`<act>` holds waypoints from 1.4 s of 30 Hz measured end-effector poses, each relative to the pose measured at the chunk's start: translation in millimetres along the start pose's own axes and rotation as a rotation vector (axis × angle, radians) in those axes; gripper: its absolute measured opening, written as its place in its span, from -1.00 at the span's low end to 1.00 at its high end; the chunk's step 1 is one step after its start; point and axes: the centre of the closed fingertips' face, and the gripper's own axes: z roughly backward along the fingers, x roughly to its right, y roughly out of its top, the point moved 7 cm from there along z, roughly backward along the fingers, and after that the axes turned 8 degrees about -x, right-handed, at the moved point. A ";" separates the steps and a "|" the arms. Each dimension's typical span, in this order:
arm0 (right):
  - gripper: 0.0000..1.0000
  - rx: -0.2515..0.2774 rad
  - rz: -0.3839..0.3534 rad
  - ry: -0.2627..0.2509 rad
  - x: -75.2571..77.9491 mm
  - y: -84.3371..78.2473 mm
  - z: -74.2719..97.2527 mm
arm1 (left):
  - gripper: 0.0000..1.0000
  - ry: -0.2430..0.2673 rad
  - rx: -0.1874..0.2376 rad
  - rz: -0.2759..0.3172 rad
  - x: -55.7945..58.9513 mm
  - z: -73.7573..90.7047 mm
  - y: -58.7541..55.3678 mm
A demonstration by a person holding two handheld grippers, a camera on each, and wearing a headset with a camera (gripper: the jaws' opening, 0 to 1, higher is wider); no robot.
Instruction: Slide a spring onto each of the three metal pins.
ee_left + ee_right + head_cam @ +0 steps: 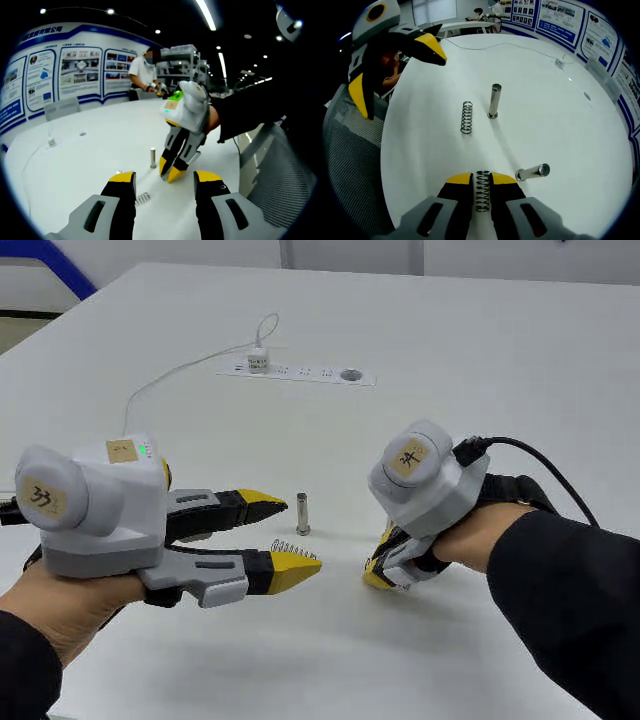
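A short metal pin (303, 513) stands upright on the white table (480, 360); it is also in the left gripper view (153, 157) and the right gripper view (494, 101). A loose spring (293, 548) (143, 197) (466, 117) lies beside it. My left gripper (290, 535) (165, 179) is open, its jaws either side of that spring and just above the table. My right gripper (378, 575) (482, 186) points down at the table, shut on a second spring (482, 190). Another pin (532, 172) lies on its side just right of the right gripper's tips.
A white power strip (297, 371) with a plug and cable lies at the far middle of the table. A mesh chair (270, 165) stands at the table's edge. A person (142, 72) stands far off by the poster wall.
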 end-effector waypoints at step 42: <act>-0.77 0.349 -0.075 0.029 -29.0 37.8 85.0 | -0.04 -0.053 -0.040 -0.007 7.8 -14.0 -0.2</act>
